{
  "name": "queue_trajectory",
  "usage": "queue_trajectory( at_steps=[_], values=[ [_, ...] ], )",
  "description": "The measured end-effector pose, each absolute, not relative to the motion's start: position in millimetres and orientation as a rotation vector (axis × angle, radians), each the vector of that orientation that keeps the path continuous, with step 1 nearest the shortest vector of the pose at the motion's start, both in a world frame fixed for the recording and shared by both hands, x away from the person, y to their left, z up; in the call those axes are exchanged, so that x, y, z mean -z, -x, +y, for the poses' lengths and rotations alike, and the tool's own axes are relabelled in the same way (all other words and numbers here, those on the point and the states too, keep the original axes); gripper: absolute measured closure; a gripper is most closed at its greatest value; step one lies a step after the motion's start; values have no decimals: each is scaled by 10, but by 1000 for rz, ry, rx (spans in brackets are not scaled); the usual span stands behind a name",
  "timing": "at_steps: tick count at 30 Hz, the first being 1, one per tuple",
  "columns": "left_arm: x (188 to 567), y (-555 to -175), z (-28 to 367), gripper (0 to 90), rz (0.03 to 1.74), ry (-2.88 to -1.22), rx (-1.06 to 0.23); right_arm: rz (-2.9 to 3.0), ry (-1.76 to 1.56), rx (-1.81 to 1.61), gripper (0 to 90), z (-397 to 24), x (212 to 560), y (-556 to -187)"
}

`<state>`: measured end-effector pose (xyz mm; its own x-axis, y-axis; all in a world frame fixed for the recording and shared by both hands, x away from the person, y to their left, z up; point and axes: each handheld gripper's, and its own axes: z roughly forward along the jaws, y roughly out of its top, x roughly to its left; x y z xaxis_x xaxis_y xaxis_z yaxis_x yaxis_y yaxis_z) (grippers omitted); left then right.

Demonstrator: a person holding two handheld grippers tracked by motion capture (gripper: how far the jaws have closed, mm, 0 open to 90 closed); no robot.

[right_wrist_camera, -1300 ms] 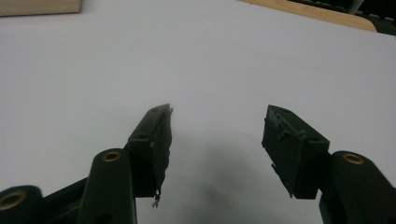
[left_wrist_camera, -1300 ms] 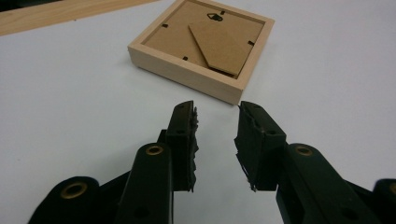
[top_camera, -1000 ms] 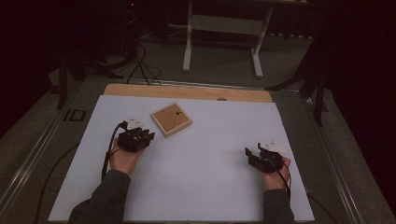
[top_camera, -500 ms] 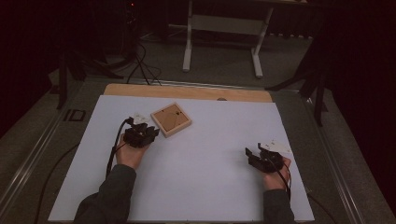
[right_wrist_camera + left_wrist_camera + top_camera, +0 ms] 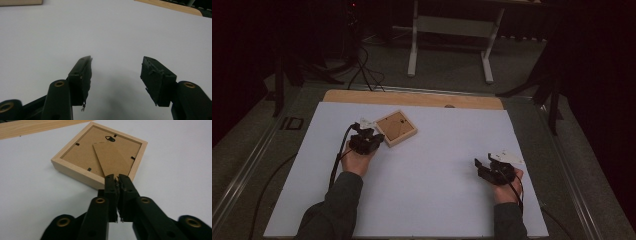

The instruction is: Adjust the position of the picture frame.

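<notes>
A light wooden picture frame (image 5: pixel 395 128) lies face down on the white sheet, its brown backing and folded stand (image 5: pixel 112 157) facing up. My left gripper (image 5: pixel 374 137) sits at the frame's near corner. In the left gripper view its jaws (image 5: pixel 116 177) have just been closing and now stand together, their tips over the corner where the stand's lower end lies. I see nothing between them. My right gripper (image 5: pixel 483 161) rests low over the bare sheet at the right. Its jaws (image 5: pixel 116 62) stand wide apart with nothing between them.
The white sheet (image 5: pixel 437 170) covers most of the table, with a strip of wooden tabletop (image 5: pixel 412 98) showing at the far edge. Beyond the table are a white stand's legs (image 5: pixel 449 55) and cables on the dark floor.
My left hand has moved up and to the right, reaching the frame's near corner, and its jaws have come together. The right hand has kept still.
</notes>
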<state>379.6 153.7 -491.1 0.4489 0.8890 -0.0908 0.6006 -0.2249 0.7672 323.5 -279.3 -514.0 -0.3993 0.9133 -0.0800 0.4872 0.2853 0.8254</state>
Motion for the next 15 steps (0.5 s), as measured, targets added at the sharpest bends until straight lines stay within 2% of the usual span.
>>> queue_trajectory(
  at_steps=[15],
  values=[
    [4947, -3908, 1418, 893, 1212, -1968, -492, 2009, -1243, -991, 412, -2790, 5148, -3240]
  ],
)
